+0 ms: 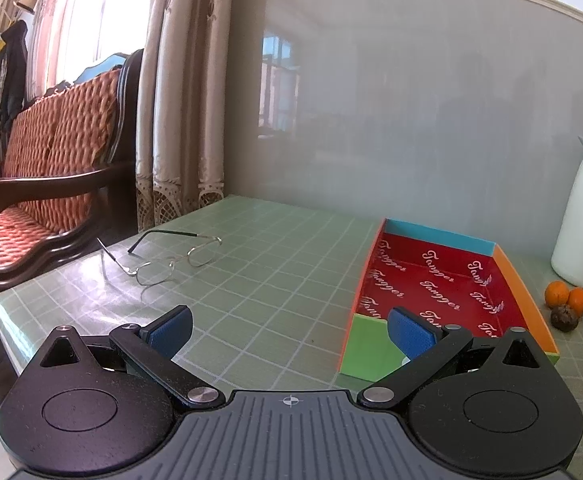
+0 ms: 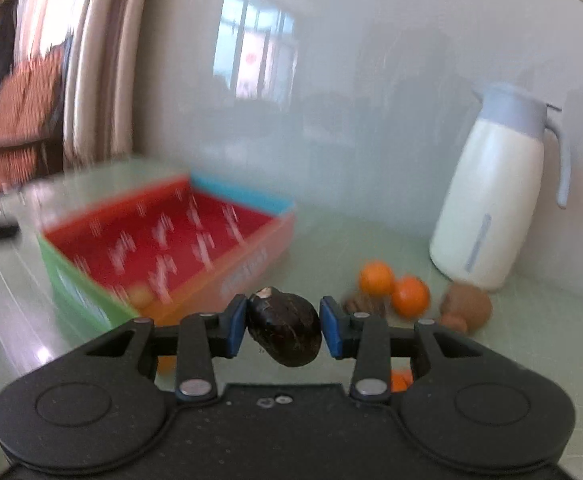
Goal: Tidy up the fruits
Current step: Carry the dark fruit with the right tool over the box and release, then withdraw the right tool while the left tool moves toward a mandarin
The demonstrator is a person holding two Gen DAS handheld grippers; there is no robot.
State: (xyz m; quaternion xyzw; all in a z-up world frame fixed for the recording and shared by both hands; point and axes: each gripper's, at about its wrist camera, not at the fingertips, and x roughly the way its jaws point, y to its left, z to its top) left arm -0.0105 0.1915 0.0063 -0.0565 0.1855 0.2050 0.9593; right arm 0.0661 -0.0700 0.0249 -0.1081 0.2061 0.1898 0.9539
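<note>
We were early in the job of sorting fruit into a shallow cardboard tray [image 1: 443,280] with a red printed floor and blue, orange and green walls, resting on a green gridded table [image 1: 275,272]. In the left wrist view the visible part of the tray's floor looked bare; the blurred right wrist view showed a small yellowish round shape near its green corner, but we could not tell what it was.

Our right gripper [image 2: 283,326] was clamped on a dark, egg-shaped fruit [image 2: 284,330], its blue pads pressing both sides. The fruit appeared clear of the table, near the tray's orange wall.

Our left gripper [image 1: 289,334] stood wide apart and held nothing, hovering over the table at the tray's green end.

Still loose on the table, beside a white jug [image 2: 491,204], were two oranges [image 2: 395,286] touching each other and a brown fuzzy fruit [image 2: 467,304], with more small pieces nearby. We judged most of the sorting remained. A pair of spectacles [image 1: 171,256] lay well apart on the left.
</note>
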